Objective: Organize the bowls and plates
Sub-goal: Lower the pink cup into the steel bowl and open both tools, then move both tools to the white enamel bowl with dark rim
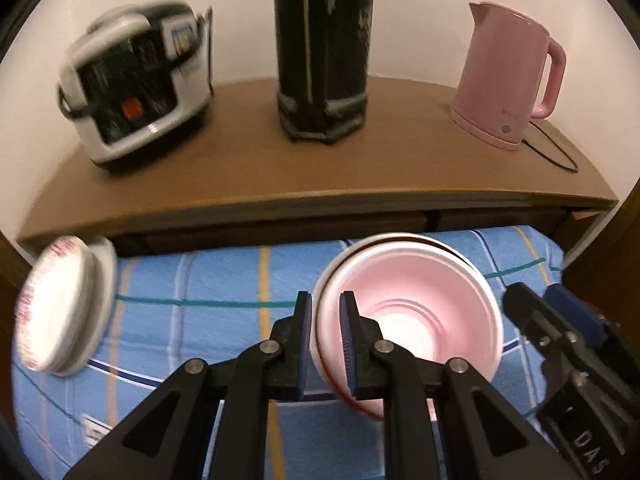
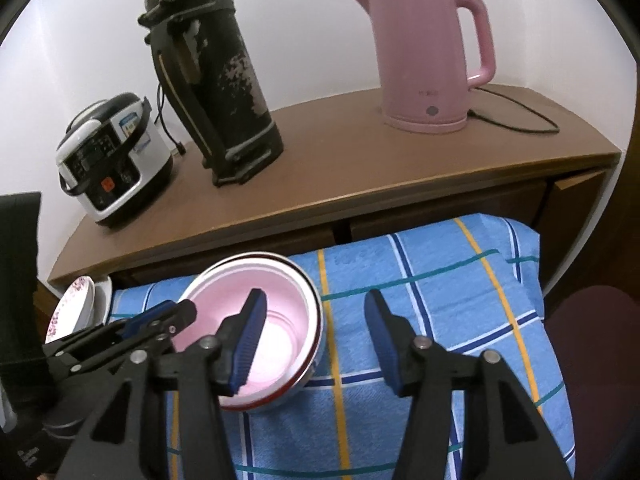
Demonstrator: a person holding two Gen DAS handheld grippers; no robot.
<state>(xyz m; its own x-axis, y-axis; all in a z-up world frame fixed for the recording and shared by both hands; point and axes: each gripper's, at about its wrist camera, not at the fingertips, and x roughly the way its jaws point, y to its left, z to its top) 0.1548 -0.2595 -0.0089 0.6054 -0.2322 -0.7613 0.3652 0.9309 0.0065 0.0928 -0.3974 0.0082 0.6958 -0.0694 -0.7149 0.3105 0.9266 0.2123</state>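
A pink-lined white bowl (image 1: 416,320) with a red rim is tilted above the blue checked cloth (image 1: 200,320). My left gripper (image 1: 326,340) is shut on the bowl's left rim, one finger inside and one outside. In the right wrist view the bowl (image 2: 280,320) sits left of centre, and my right gripper (image 2: 314,336) is open and empty, its left finger over the bowl. The left gripper (image 2: 160,320) grips the bowl's left rim there. Stacked white plates with a pink pattern (image 1: 60,308) lean at the cloth's far left; they also show in the right wrist view (image 2: 76,304).
A brown shelf (image 1: 320,176) behind the cloth carries a rice cooker (image 1: 132,84), a tall black thermos (image 1: 324,48) and a pink kettle (image 1: 508,76) with a black cord. A dark red seat (image 2: 592,360) is at the right.
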